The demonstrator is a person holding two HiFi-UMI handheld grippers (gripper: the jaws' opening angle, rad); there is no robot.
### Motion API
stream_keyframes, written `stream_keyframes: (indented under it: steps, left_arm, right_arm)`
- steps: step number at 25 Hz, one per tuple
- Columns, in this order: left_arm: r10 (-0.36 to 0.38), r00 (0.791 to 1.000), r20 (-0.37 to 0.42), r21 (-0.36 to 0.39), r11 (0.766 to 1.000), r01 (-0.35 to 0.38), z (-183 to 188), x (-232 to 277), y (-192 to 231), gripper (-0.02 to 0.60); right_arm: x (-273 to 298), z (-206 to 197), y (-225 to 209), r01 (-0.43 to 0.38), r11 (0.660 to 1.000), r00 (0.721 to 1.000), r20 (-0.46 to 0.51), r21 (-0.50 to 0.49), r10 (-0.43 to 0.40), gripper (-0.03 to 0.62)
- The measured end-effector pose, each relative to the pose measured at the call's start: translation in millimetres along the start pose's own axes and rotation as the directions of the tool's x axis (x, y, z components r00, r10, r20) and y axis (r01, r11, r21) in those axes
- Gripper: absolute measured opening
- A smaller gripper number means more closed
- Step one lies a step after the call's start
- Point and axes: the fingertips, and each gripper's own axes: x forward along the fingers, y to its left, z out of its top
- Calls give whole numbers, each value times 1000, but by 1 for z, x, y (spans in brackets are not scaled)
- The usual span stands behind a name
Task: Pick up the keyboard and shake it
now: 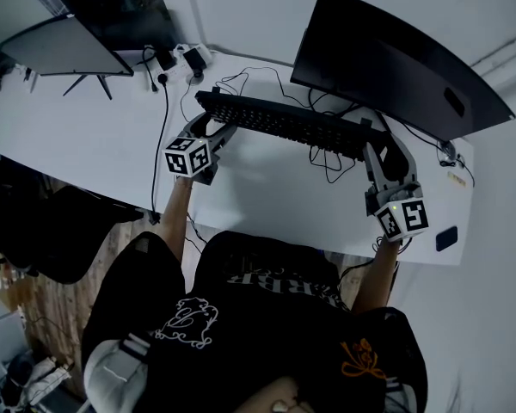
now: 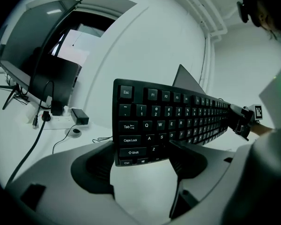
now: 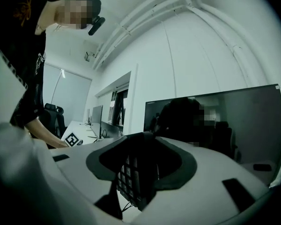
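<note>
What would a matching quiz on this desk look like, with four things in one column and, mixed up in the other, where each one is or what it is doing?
Things:
1. keyboard
2. left gripper
3. right gripper
4. right-hand monitor

States:
A. stands on the desk, screen dark
B. clamped on the end with the Esc key
C. held up off the desk
D. clamped on the end farthest from the Esc key

Pairs: 1-C, 2-B, 3-D, 4-A

The black full-size keyboard [image 1: 284, 120] is hanging clear of the white tabletop [image 1: 95, 136], clamped at both ends. It is stretching left to right, keys facing upward.
</note>
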Motion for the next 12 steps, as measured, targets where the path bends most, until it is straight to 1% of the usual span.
stream_keyframes:
  steps: [8, 10, 12]
  left_arm:
    - [13, 999, 43, 33, 999, -15, 18, -5, 5, 367]
    - [19, 999, 42, 41, 999, -20, 19, -5, 6, 367]
    - [22, 999, 34, 45, 999, -24, 19, -5, 5, 367]
  right_arm:
    - [-1, 11, 13, -52, 996, 998, 16, -66, 53, 184]
    - [-1, 9, 13, -54, 996, 998, 11, -65, 55, 184]
    - [-1, 6, 8, -39, 999, 999, 13, -38, 39, 184]
